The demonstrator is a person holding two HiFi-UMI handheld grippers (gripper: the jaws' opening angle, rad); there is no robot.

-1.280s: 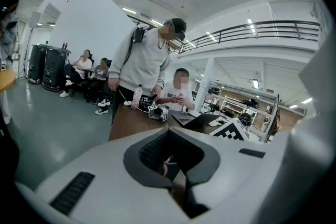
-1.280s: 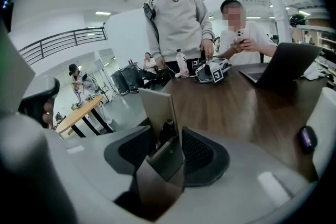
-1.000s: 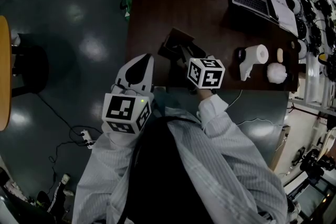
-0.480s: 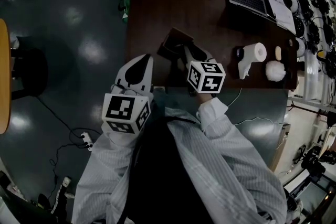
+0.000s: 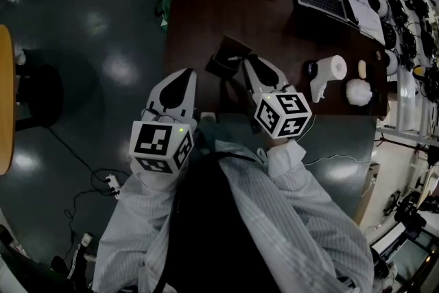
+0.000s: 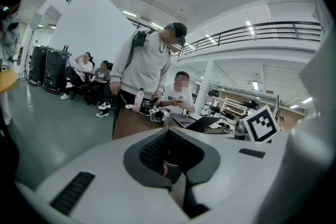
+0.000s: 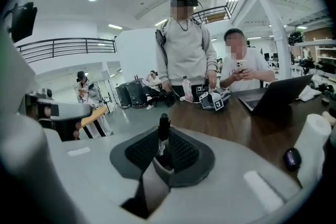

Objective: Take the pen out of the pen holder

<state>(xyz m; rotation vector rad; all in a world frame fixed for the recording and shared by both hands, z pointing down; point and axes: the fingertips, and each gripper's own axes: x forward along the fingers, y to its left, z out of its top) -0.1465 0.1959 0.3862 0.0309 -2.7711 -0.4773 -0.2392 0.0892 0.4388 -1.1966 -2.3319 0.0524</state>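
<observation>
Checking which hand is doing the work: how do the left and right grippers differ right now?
The right gripper has a dark pen upright between its closing jaws; the left gripper has its jaws together on nothing. The right gripper reaches over the table beside the pen holder; the left gripper hangs at the table's near corner. Both carry marker cubes.

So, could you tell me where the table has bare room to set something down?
Bare wood lies between the pen holder and the laptop, out to the table's left edge. The right end is crowded: mouse, paper roll, white puff.
</observation>
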